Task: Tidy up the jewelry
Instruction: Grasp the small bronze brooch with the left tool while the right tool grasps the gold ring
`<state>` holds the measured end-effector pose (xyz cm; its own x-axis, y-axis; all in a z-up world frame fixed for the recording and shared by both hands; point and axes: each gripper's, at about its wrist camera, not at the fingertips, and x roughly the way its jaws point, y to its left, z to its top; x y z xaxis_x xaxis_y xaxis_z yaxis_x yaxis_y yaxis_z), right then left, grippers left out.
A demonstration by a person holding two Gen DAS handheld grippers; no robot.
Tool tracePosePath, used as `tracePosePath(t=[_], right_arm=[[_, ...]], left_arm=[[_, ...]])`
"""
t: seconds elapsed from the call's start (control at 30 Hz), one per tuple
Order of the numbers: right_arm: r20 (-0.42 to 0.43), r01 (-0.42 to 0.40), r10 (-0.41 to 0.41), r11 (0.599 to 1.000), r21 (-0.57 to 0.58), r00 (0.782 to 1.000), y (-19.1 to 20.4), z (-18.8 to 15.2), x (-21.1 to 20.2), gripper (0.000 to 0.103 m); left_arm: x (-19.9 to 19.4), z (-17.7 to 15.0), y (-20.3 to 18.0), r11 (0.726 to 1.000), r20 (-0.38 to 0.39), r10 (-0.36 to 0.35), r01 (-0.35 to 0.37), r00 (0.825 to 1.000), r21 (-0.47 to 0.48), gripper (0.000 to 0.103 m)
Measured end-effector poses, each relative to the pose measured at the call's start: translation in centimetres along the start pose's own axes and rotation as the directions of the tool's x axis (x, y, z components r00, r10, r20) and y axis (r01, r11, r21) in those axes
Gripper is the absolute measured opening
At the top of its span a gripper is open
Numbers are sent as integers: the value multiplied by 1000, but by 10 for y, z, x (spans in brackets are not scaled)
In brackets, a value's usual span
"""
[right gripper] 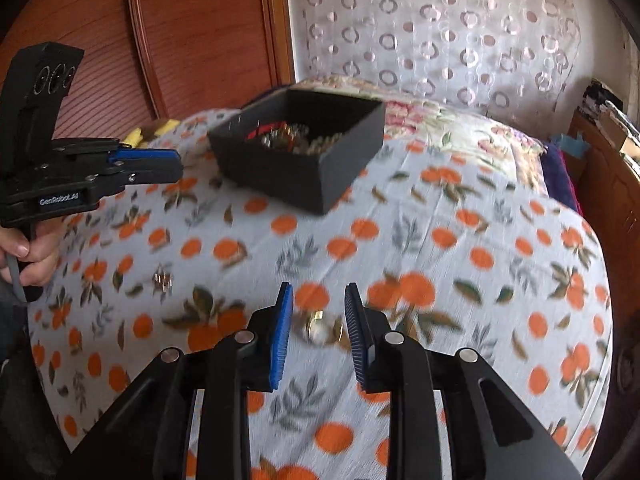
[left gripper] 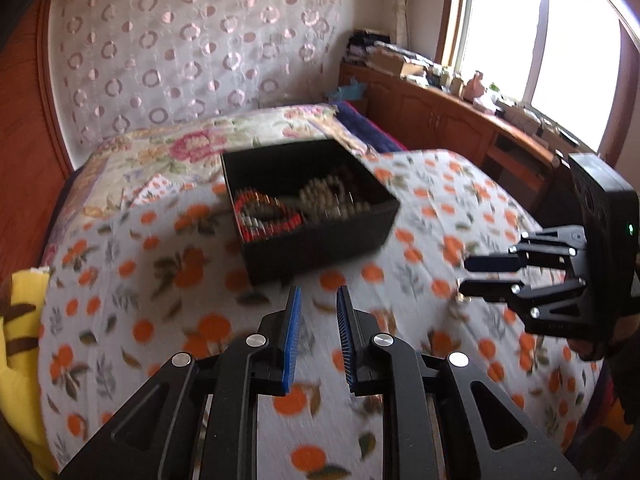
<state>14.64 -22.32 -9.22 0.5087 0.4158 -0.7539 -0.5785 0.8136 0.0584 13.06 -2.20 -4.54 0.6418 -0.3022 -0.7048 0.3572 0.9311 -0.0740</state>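
Both views are smeared by motion, so fine detail is lost. The black box (left gripper: pixel 310 204) sits on my orange-print bedspread (left gripper: pixel 168 280); its contents read only as a red bracelet (left gripper: pixel 266 216) and a pale beaded tangle (left gripper: pixel 326 198), with individual pieces not separable. A small gold piece (right gripper: pixel 320 328) lies on the bedspread between and just beyond the pads of my right tongs (right gripper: pixel 318 332), too blurred to identify; a second glinting bit (right gripper: pixel 162 280) lies apart to the left. My right tongs stand apart, gripping nothing, angled downward. My left tongs (left gripper: pixel 318 336) also stand slightly apart and empty, tilted down toward the bedspread. My left hand (right gripper: pixel 32 254) is cut off at the frame edge.
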Motion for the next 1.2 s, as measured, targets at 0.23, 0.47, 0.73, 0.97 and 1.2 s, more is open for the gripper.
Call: tracePosePath(t=[0.23,0.47,0.73,0.97,1.2], right_arm=[[-13,29,-29,999,-23,999,5,-2,4,29],[-37,66,-68,996,-54,997,7,-4,9,29],[-24,66,-67,996,-56,997,7,-7,5,22],[2,64,-64,997,-44,998,3,-2,-3,22],[23,62,-61,997,-45,998,5,4,-8,22]], left_arm=[[5,-28,-13,1000,-59,-16,17,998,22,20],[3,-43,-20,999,-83,-30,32,996,31,28],[8,-53,-32,997,-116,-44,51,992,57,29],[9,-54,-34,997,-112,-40,48,993,62,29],[10,-51,-36,996,-104,-40,48,994,71,14]])
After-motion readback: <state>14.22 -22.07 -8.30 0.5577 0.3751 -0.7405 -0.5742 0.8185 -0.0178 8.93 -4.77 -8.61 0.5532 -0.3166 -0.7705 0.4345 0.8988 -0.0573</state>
